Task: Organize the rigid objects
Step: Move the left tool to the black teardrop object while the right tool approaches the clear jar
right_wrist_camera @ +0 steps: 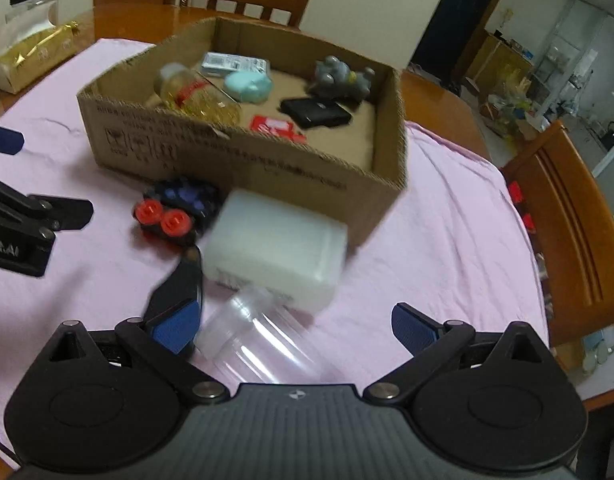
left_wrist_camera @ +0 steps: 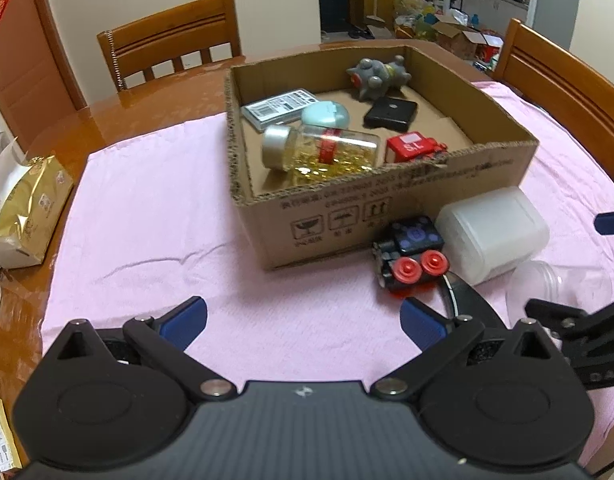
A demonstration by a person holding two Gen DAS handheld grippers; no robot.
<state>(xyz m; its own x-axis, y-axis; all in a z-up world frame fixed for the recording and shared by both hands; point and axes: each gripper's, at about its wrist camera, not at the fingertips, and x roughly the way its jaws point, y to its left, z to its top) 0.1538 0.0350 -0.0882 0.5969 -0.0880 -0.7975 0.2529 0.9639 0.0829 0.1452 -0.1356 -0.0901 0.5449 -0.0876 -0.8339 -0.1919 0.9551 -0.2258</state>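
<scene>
A cardboard box (left_wrist_camera: 459,184) (right_wrist_camera: 267,160) on the pink cloth holds a pill bottle (left_wrist_camera: 323,148), a teal case (left_wrist_camera: 326,115), a grey toy (left_wrist_camera: 379,74), a black case (left_wrist_camera: 391,112), a red block (left_wrist_camera: 413,146) and a flat pack (left_wrist_camera: 281,106). In front of the box lie a black toy with red wheels (left_wrist_camera: 411,256) (right_wrist_camera: 175,208), a white plastic container (left_wrist_camera: 491,236) (right_wrist_camera: 275,252) and a clear jar (left_wrist_camera: 555,288) (right_wrist_camera: 263,344). My left gripper (left_wrist_camera: 303,320) is open over bare cloth. My right gripper (right_wrist_camera: 295,328) is open, its fingers either side of the clear jar.
A gold bag (left_wrist_camera: 31,208) (right_wrist_camera: 35,56) sits at the table's left edge. Wooden chairs (left_wrist_camera: 171,40) (left_wrist_camera: 567,80) stand behind and to the right of the table. A black round object (left_wrist_camera: 463,300) lies under the toy and the jar.
</scene>
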